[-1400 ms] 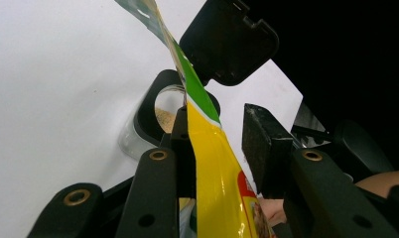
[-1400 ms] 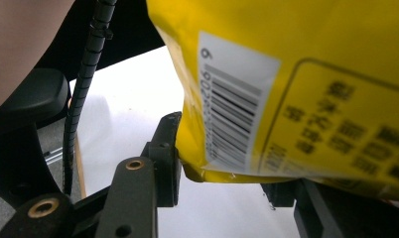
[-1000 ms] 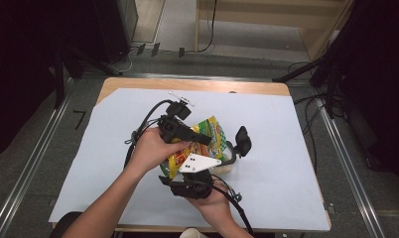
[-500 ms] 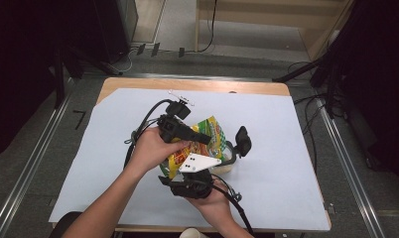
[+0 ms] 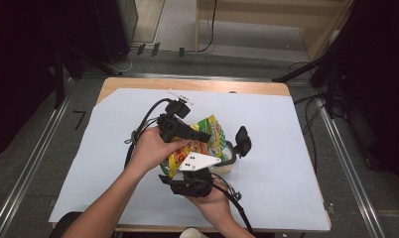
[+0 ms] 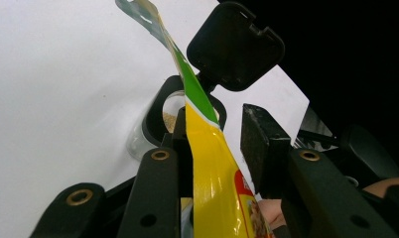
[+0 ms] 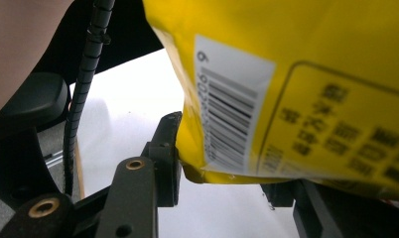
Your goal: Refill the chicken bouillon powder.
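Both grippers hold a yellow pouch (image 5: pixel 200 141) above the table (image 5: pixel 287 148), tipped over a lidded jar (image 5: pixel 227 161). The left gripper's (image 6: pixel 217 144) fingers pinch the pouch's upper part. The right gripper's (image 7: pixel 222 173) fingers clamp its bottom edge.

A yellow barcoded pouch (image 7: pixel 297 89) sits between the hand-held gripper (image 7: pixel 227 183) jaws.
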Demonstrator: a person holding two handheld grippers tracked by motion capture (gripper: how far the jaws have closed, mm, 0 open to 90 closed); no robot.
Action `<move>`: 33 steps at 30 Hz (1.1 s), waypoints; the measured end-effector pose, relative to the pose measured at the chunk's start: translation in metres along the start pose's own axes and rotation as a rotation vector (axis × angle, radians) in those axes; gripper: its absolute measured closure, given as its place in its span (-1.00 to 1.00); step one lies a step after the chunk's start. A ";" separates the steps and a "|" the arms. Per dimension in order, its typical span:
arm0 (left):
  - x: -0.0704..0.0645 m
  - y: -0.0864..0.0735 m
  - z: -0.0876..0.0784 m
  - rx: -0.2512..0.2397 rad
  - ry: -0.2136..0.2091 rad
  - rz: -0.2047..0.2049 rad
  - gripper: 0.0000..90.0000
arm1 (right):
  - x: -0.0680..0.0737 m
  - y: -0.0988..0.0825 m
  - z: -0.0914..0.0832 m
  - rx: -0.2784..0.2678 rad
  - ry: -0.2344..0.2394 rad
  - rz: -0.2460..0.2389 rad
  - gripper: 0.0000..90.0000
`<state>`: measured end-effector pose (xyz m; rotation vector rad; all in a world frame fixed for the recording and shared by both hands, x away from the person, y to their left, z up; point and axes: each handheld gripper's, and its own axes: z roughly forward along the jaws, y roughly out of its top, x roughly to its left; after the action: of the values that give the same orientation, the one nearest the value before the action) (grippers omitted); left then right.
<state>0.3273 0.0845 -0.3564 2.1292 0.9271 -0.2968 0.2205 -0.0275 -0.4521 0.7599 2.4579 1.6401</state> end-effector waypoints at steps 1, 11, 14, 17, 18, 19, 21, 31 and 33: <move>0.000 0.000 -0.001 -0.001 -0.005 0.001 0.49 | 0.000 0.000 0.000 -0.004 -0.001 0.005 0.32; 0.001 0.002 -0.001 -0.016 -0.006 -0.006 0.45 | -0.003 0.003 -0.001 -0.017 0.012 0.038 0.32; 0.001 0.003 -0.002 -0.015 0.000 -0.009 0.46 | -0.004 0.004 -0.001 -0.008 0.019 0.037 0.29; 0.002 0.004 -0.002 -0.018 0.004 -0.008 0.47 | -0.003 0.006 0.001 0.003 0.021 0.020 0.23; 0.002 0.004 -0.003 -0.018 0.004 -0.007 0.47 | -0.003 0.006 0.001 0.005 0.016 0.018 0.23; 0.001 0.004 -0.003 -0.017 0.004 -0.005 0.48 | -0.003 0.006 0.001 0.003 0.014 0.014 0.23; 0.001 0.005 -0.003 -0.016 0.004 0.000 0.48 | -0.002 0.007 0.001 0.003 0.011 0.014 0.28; -0.001 0.007 -0.003 -0.022 0.014 0.013 0.50 | -0.003 0.007 0.001 -0.003 -0.008 0.014 0.33; 0.000 0.008 -0.004 -0.018 0.014 0.008 0.50 | -0.003 0.008 0.002 -0.005 -0.008 0.014 0.33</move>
<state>0.3322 0.0842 -0.3489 2.1204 0.9253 -0.2686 0.2268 -0.0252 -0.4464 0.7834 2.4481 1.6441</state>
